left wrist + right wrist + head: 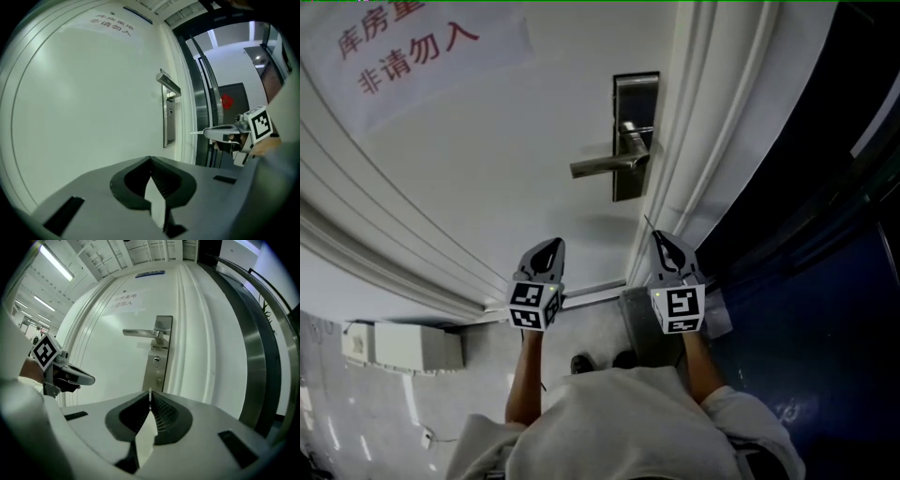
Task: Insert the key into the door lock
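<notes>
Closest to its own camera, the right gripper [150, 400] has its jaws pressed together on the key [150, 393]. Only a thin bright sliver of it sticks out past the tips; the bow is buried between the pads, and the teeth are too small to make out. Its long axis runs along the jaws, tip toward the door [108, 362]. It is aimed near the lock [156, 360] but well apart from it (the left gripper view shows the blade as a fine needle in open air, short of the frame [186, 93]). The lock sits in a steel plate [161, 376] under the handle [138, 333], which juts out level to the left. The left gripper [150, 159] is closed on nothing and is held beside the right one, below and left of the handle in the head view. The door is white and plain, with a sign [412, 47] in red characters cut off at the top edge. Right of the white mouldings the room goes dark, with steel posts [255, 348].
</notes>
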Demonstrator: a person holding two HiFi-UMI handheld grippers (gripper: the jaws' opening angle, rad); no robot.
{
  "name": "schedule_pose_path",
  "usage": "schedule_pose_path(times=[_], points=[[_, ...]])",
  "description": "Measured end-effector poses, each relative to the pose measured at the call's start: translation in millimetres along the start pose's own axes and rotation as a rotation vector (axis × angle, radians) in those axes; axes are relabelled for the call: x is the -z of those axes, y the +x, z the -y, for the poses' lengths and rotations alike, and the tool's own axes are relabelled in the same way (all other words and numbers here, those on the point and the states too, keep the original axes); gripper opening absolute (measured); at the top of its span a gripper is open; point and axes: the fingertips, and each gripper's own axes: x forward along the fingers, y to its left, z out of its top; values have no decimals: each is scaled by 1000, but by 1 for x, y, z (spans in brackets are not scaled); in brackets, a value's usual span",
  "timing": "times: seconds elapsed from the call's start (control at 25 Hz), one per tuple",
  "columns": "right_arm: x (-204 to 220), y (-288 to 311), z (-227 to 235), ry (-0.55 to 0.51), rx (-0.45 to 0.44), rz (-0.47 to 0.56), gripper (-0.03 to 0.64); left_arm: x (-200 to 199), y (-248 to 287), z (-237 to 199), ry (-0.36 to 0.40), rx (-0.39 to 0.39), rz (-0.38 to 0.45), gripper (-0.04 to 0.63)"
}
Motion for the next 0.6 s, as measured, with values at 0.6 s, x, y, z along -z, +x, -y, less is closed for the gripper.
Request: schedule_pose_path(times=[0.6], points=[[-47, 20, 3, -195, 62, 50, 31, -12, -8, -17, 5, 38, 43, 17]])
